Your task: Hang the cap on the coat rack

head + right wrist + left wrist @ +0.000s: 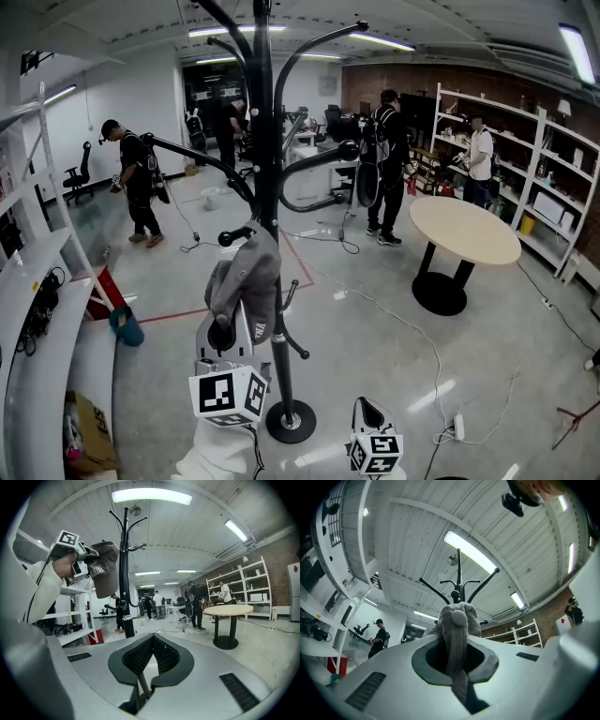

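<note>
The left gripper (457,660) jaws clamp a grey fabric cap (246,277) beside the black metal coat rack (267,141). The right gripper (151,656) jaws are closed and empty.

My head view looks steeply down on the rack (269,169), close ahead. My left gripper view tilts up toward the ceiling (417,536); my right one looks level. All share the rack; head and right also share the table (464,230).
</note>
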The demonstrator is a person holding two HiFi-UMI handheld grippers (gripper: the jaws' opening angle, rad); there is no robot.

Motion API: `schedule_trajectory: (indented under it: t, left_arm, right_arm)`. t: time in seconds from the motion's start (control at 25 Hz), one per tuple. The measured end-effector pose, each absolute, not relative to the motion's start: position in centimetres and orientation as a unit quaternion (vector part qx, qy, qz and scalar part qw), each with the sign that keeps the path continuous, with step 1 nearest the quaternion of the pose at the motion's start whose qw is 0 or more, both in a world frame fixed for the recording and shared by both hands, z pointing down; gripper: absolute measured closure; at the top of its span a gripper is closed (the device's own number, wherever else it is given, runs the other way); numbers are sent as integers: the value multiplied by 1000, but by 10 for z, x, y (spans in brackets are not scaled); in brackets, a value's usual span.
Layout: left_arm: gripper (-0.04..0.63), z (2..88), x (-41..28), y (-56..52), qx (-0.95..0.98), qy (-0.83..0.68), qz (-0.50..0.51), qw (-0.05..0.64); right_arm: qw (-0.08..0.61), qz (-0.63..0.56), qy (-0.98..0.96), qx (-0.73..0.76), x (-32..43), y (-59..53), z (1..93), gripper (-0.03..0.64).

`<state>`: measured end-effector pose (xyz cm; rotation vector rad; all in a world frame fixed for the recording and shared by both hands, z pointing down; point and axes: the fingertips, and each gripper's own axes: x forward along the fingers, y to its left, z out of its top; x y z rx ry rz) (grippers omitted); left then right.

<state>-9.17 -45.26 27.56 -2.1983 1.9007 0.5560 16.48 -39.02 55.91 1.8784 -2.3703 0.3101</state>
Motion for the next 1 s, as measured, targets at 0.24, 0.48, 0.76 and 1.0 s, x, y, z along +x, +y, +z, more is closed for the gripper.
schedule_trajectory:
  t: [0.24, 0.48, 0.76, 1.0]
  left_arm:
    - [584, 295, -87, -461, -740, 644, 174, 80]
    - [584, 312, -85, -469, -735, 655, 152, 85]
    - [584, 320, -80, -462, -729, 662, 135, 107]
    - [583, 318, -78, -454, -723, 665, 136, 128]
  right_arm:
    - [52, 106, -771, 626, 173, -384, 563, 607]
    - [49, 115, -768, 629, 175, -380, 566, 607]
    - [49, 119, -768, 627, 173, -374, 570, 607]
    - [52, 119, -773, 621, 170, -375, 567, 607]
